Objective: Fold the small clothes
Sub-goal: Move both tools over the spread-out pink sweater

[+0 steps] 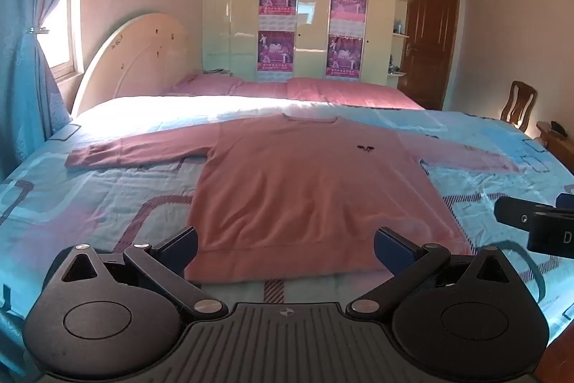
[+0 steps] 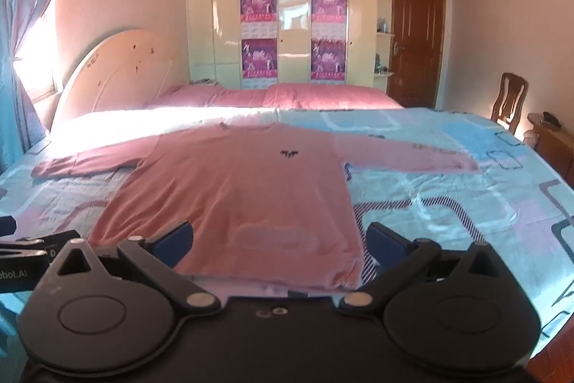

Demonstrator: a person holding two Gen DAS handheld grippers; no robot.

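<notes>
Sweater of pink knit fabric with long sleeves (image 1: 308, 182) lies flat and face up on the bed with the blue and pink patterned cover (image 1: 89, 196), its hem toward us and its neckline toward the far side. We see both sleeves spread out sideways, one reaching toward the cream rounded headboard (image 1: 136, 56), the other toward the brown wooden chair (image 1: 518, 106). A small black emblem (image 1: 365, 149) sits on the chest.

We hold the left hand-held gripper (image 1: 285, 248) above the near edge of the bed, its blue-padded fingers (image 1: 183, 244) spread wide on either side of the hem; whether they touch the cloth cannot be told. Nothing lies between them but the hem. The right hand-held gripper (image 2: 280, 244) hovers just beside it, equally wide, framing the hem's right corner in its own view, and it grips nothing. Each gripper shows at the edge of the other's view.

Beyond the sweater we note pink pillows (image 2: 272, 96) along the far side of the bed, a cream panelled wardrobe (image 2: 294, 24) bearing four purple posters (image 2: 258, 0), a dark brown door (image 2: 416, 38), and a blue curtain (image 1: 25, 34) by the window.
</notes>
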